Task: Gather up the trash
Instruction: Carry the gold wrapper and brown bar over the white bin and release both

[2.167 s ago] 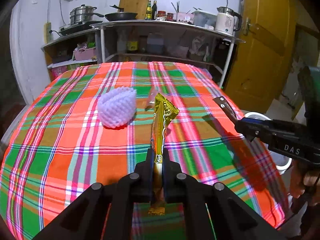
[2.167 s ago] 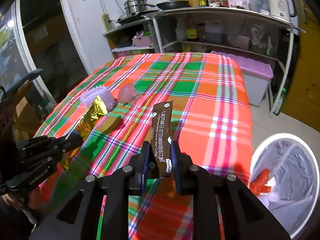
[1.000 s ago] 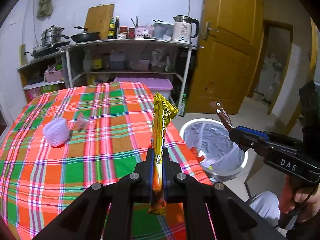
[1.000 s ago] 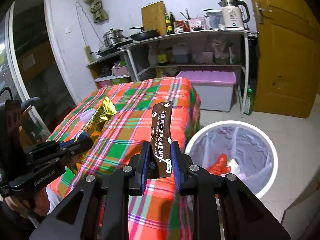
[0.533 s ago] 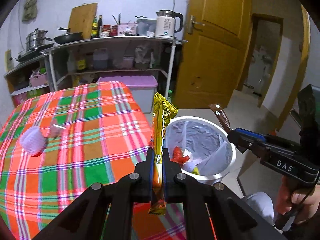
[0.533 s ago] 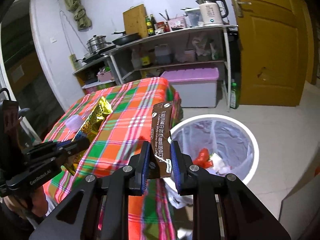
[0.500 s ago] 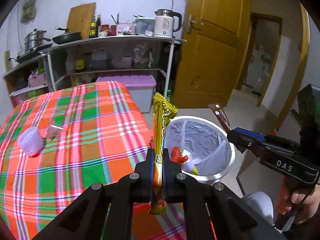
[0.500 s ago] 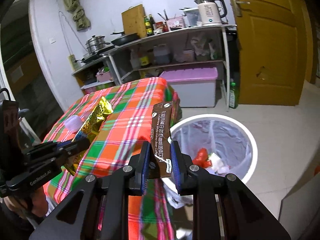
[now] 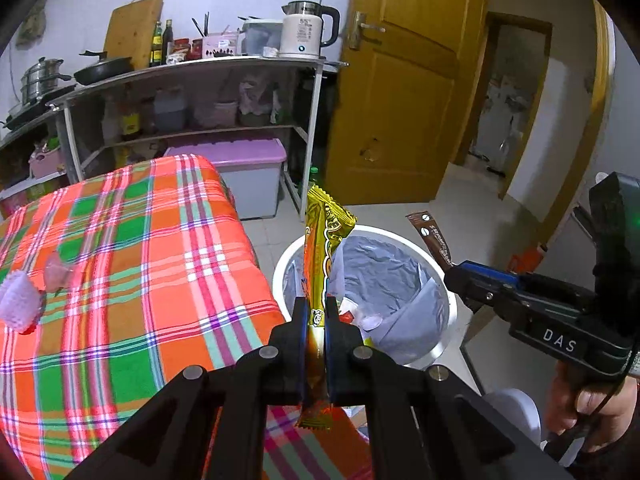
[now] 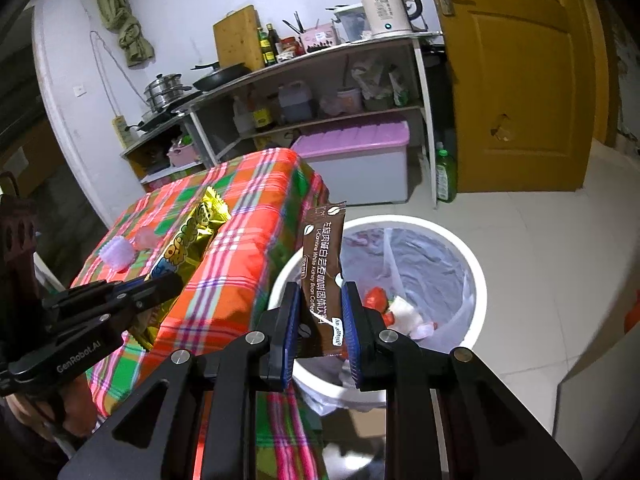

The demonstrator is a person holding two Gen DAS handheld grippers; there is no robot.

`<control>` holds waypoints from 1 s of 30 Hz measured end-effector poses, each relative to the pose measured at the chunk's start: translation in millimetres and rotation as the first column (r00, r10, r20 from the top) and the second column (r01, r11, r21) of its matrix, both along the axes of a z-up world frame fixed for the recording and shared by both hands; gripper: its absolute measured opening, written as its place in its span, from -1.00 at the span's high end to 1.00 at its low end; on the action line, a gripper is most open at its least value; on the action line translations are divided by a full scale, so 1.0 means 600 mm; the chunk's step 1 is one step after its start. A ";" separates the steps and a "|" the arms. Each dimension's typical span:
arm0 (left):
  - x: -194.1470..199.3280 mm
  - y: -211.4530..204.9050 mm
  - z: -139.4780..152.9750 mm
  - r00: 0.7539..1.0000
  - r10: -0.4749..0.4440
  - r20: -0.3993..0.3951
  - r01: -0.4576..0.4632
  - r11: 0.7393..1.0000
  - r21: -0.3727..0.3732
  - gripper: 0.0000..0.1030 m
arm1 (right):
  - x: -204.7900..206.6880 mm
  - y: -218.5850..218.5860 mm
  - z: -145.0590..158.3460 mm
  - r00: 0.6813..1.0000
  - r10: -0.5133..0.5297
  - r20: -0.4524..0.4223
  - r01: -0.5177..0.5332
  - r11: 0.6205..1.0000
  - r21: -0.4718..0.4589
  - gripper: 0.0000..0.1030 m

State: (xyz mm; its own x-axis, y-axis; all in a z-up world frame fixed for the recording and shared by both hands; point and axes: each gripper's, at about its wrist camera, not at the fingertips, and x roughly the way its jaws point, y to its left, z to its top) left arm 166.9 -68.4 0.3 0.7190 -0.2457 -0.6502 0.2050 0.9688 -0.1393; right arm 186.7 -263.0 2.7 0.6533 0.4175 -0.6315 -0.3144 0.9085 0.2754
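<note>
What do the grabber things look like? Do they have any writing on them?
Both are black plastic with silver screws and blue pads inside the fingers. The left gripper says "GenRobot.AI" in white. The right gripper says "DAS" in white, shows a small green light, and has a thin black cable by the bare hand holding it.

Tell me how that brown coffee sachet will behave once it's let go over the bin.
The brown coffee sachet stands straight above the right hand-held gripper, so it's probably fairly stiff. It looks flat and light, so it may flutter rather than drop straight into the bin.
</note>
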 end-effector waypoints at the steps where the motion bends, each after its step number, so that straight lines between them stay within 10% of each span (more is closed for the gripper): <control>1: 0.005 -0.002 -0.004 1.000 -0.003 -0.006 0.003 1.000 0.000 0.87 | 0.002 -0.002 -0.003 1.000 -0.002 -0.004 0.002 1.000 0.000 0.57; 26: 0.111 -0.052 -0.092 0.986 -0.064 -0.154 0.064 0.998 -0.003 0.86 | 0.069 -0.038 -0.087 0.986 -0.072 -0.148 0.070 0.997 -0.014 0.55; 30: 0.118 -0.054 -0.096 0.983 -0.067 -0.168 0.065 0.998 -0.015 0.60 | 0.072 -0.037 -0.093 0.985 -0.078 -0.154 0.074 0.997 -0.034 0.54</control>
